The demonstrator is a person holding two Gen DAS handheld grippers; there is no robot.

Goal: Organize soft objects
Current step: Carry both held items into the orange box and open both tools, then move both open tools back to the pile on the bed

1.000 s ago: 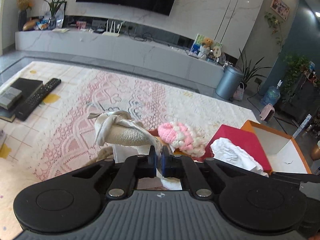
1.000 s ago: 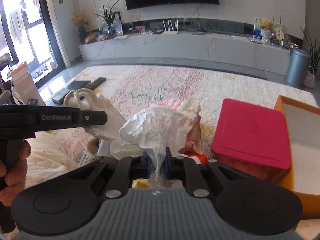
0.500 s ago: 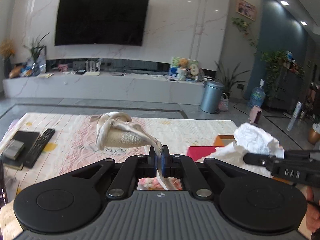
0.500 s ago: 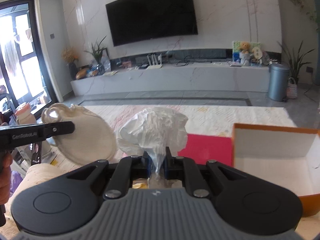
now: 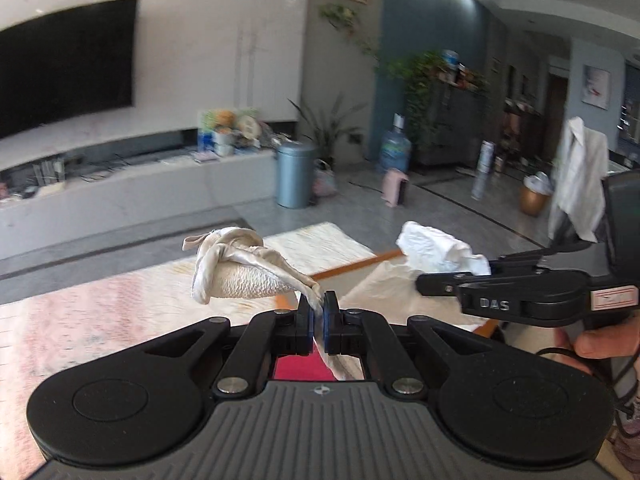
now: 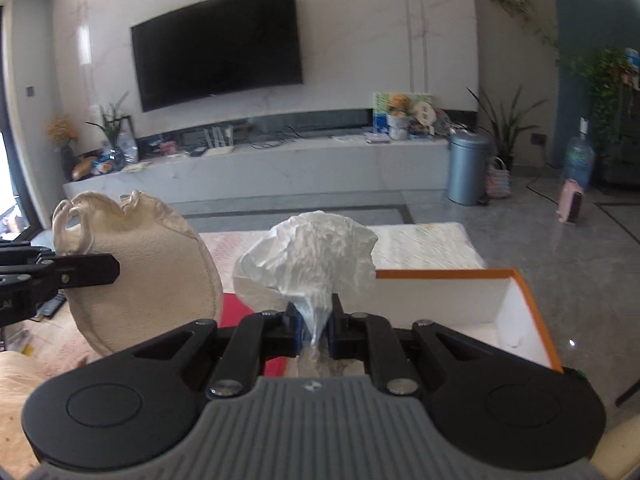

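Crosswise, cream pouch point(image 5: 244, 276) between left gripper point(image 5: 318, 312) pads

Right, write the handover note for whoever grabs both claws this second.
Left claw: shut on the satin edge of the cream pouch, held in the air.
Right claw: shut on the neck of the crumpled white plastic bag, also aloft.
The orange box stands open just ahead on the right, white inside; the red lid lies below the claws.
Done: both soft items picked up.
Left: probably lower each into the box and release.
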